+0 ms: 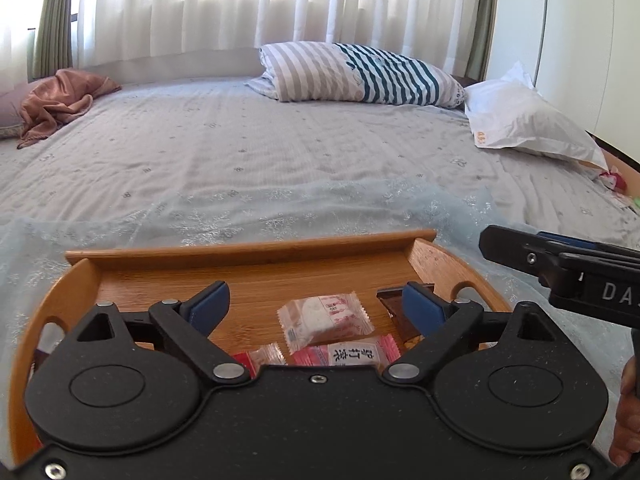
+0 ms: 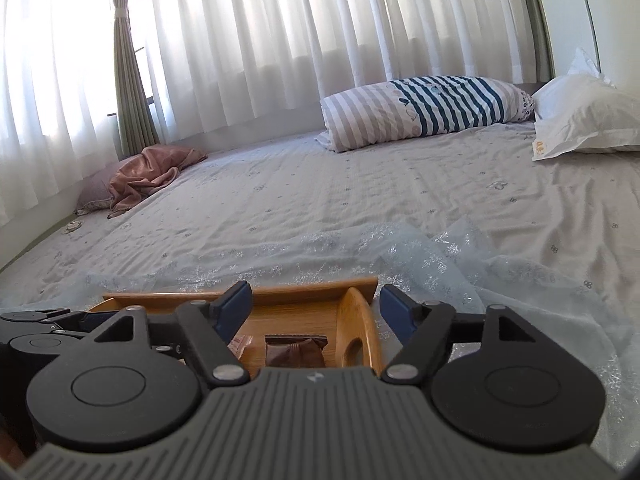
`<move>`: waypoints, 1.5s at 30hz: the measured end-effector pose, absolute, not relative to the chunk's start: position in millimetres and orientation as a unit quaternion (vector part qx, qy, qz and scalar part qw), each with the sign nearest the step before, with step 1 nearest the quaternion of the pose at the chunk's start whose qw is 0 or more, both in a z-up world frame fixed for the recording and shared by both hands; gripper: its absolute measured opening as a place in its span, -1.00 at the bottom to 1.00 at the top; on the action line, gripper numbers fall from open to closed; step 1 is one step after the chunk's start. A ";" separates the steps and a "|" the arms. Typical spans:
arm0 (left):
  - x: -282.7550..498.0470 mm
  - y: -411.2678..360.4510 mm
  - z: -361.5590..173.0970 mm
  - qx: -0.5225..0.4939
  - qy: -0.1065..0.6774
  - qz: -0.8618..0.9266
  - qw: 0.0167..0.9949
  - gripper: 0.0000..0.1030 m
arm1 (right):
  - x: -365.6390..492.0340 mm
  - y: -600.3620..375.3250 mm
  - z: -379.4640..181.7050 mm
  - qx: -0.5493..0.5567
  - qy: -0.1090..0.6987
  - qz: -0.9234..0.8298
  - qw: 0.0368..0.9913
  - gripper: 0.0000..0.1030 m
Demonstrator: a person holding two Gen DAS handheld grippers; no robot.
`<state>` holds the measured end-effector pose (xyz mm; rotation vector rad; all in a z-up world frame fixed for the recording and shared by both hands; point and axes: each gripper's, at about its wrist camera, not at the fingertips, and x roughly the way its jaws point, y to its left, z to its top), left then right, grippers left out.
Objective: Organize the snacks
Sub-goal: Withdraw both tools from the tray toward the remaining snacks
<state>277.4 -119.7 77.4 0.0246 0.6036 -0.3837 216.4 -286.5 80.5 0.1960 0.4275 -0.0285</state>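
Observation:
A wooden tray [image 1: 256, 254] with cut-out handles sits on a pale lacy cloth on the bed. In it lie a clear-wrapped pastry [image 1: 325, 320], a red and white packet [image 1: 352, 354], a small pink packet [image 1: 266, 356] and a brown wrapper [image 1: 394, 308]. My left gripper [image 1: 316, 304] is open and empty, just above the snacks. My right gripper [image 2: 316, 312] is open and empty over the tray's right handle [image 2: 354, 336], with the brown wrapper [image 2: 296, 350] between its fingers' line. The right gripper also shows in the left wrist view [image 1: 560, 264].
The bed has a grey patterned sheet [image 1: 280, 152]. A striped pillow [image 1: 360, 74] and a white pillow [image 1: 528, 124] lie at the far side. A brown crumpled cloth [image 1: 60, 100] lies far left. White curtains hang behind.

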 end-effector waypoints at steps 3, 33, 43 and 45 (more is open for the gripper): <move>262.3 -113.8 86.0 0.010 0.291 -0.185 0.939 0.88 | 201.0 -284.4 85.7 0.100 0.208 -0.017 0.973 0.70; 47.4 -84.2 40.1 0.132 0.303 -0.183 0.926 0.94 | 79.8 -262.7 72.1 0.075 0.266 -0.046 0.960 1.00; 52.8 -85.9 29.8 0.123 0.317 -0.230 0.912 0.82 | 75.2 -248.1 52.4 0.079 0.301 -0.034 0.950 1.00; 51.8 -88.0 27.0 0.125 0.316 -0.233 0.911 0.82 | 75.1 -244.9 50.1 0.077 0.306 -0.032 0.949 1.00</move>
